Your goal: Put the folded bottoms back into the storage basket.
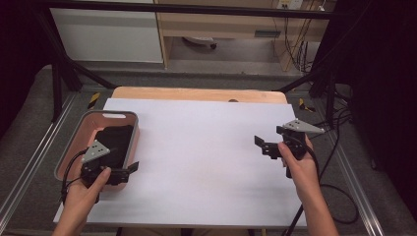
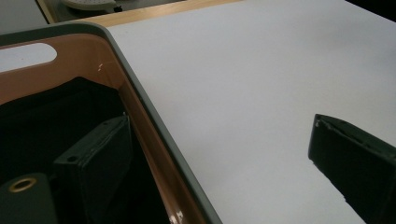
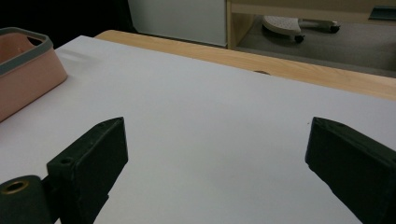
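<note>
Two things to handle, by the look of it: a pink bin (image 1: 133, 140) with a grey rim, and a black cloth (image 1: 114, 140) lying in its bottom. Underneath both, a white sheet (image 1: 206, 162) spread across the table, stretching from under the bin far out to its right.

Judged the bin stiff, light plastic, smooth enough to slip; best gripped across the thin wall near a corner, or through the slot handle at its far end. Took the black thing for soft, limp fabric, though could not tell for sure; would sag when lifted, so best pinched at a raised fold.

Left gripper (image 2: 219, 158) hung over the bin's near right corner, jaws spread wide and holding nothing, one jaw inside the bin above the cloth, the other outside over the sheet. Right gripper (image 3: 215, 158) hovered well to the right of the bin, jaws likewise released and empty.

From the high view, the whole bin and both hands at once. From the left gripper view, the rim passing between the jaws. From the right gripper view, the bin's outer wall far off.
</note>
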{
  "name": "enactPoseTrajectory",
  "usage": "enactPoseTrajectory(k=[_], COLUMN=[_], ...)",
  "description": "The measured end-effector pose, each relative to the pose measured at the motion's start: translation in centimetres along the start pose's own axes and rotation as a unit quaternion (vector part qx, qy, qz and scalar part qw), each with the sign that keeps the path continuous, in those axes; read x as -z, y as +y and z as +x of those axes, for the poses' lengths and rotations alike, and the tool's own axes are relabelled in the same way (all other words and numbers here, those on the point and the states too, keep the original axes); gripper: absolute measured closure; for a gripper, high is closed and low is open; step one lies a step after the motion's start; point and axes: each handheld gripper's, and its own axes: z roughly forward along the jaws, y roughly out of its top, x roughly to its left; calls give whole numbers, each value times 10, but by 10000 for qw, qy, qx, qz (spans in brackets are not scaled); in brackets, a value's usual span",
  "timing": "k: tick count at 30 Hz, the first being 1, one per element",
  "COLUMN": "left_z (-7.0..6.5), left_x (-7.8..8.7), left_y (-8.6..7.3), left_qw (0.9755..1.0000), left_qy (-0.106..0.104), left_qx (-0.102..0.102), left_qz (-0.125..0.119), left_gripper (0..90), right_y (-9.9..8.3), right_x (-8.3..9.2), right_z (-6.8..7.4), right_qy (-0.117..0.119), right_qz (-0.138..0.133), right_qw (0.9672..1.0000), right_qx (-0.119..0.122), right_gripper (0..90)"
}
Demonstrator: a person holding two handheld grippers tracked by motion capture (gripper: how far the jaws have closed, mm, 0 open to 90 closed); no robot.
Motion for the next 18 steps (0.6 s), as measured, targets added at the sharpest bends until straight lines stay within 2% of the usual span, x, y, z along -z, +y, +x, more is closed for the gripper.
enactPoseTrajectory(k=[12,18], left_z=[-1,-4], left_x=[-1,-3], left_y=[-1,-1], left_qw=[10000,10000], left_qy=[11,-24], left_qx=[38,5], left_qz=[-19,37], left_gripper=[67,72], right_y=[-39,-58], right_x=[12,10], right_z=[-15,-15], right_qy=[-117,-198], right_qz=[-39,-84], right_qw=[9994,9992], right_qx=[-324,-333], right_gripper=[67,72])
